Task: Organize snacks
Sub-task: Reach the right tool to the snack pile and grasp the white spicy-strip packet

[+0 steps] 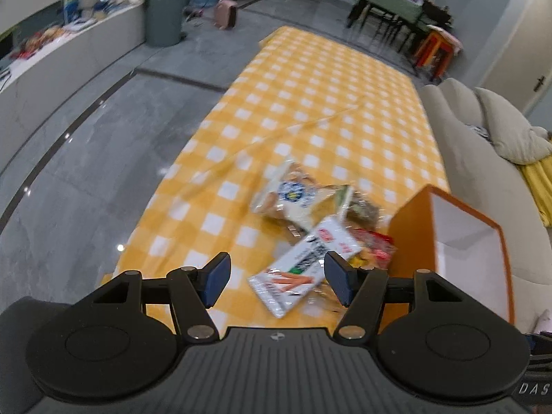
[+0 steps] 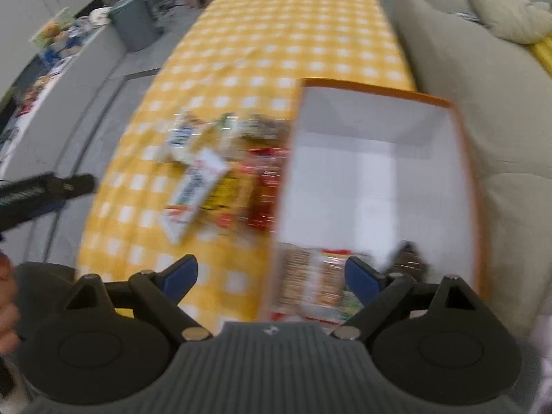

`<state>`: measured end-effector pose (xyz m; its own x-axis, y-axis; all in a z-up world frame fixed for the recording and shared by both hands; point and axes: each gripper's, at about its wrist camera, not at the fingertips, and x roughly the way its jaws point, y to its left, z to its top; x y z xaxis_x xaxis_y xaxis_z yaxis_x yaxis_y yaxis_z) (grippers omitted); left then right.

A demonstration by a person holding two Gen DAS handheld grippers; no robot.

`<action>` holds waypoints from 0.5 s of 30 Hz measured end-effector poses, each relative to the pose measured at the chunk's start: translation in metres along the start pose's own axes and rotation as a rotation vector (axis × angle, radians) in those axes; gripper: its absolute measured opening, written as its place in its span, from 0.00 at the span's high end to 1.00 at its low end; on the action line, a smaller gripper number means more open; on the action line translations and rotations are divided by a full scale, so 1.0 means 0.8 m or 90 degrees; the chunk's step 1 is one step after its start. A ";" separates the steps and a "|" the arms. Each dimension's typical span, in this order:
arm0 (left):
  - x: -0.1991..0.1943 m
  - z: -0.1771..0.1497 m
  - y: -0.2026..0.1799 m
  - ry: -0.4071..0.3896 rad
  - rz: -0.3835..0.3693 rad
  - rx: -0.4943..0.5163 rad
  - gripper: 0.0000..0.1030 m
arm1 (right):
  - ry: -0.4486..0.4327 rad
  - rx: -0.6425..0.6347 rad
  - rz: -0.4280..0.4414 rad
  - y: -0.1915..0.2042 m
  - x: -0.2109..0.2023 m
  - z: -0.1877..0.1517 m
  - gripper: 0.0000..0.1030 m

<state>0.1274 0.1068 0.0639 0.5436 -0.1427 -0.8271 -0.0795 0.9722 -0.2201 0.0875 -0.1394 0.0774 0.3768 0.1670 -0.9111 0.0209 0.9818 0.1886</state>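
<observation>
Tongs on both sides stand wide, nothing between the pads. Left tongs [image 1: 274,281] hover low over the near end of the snack pile, roughly straddling the white stick-snack packet [image 1: 303,262], pads not touching it as far as I can tell. Right tongs [image 2: 270,279] hang over the near left wall of the orange box [image 2: 464,179], one pad outside over the table [image 2: 262,27], the other inside.

Step in hand, my read: loading loose snacks into the box. One wrapped cracker-type pack [image 2: 310,283] lies in the near end of the box already; a dark item [image 2: 410,253] sits beside it, too blurred to name. Rest of box interior is bare white.

Still on the yellow check cloth, just left of the box: bread bag with blue logo [image 1: 289,196], the white packet, red wrappers [image 1: 374,245] against the box wall, more underneath, blurry.

Next move likely calls for the left tongs to drop onto the white packet, close across its narrow width, lift clear of the pile, then swing right over the box rim. Film is slippery, so grip mid-body.

Pose: both grippers pitched down and forward, side by side; left one shows at the left edge of the right view.
</observation>
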 end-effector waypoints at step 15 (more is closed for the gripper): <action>0.055 0.006 0.078 0.061 0.009 -0.145 0.29 | -0.086 0.295 0.238 0.042 0.151 -0.013 0.18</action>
<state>0.1500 0.1620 0.0163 0.4595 -0.1567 -0.8743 -0.2787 0.9091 -0.3095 0.1245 -0.0855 -0.0301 0.5504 0.4493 -0.7037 0.2543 0.7126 0.6538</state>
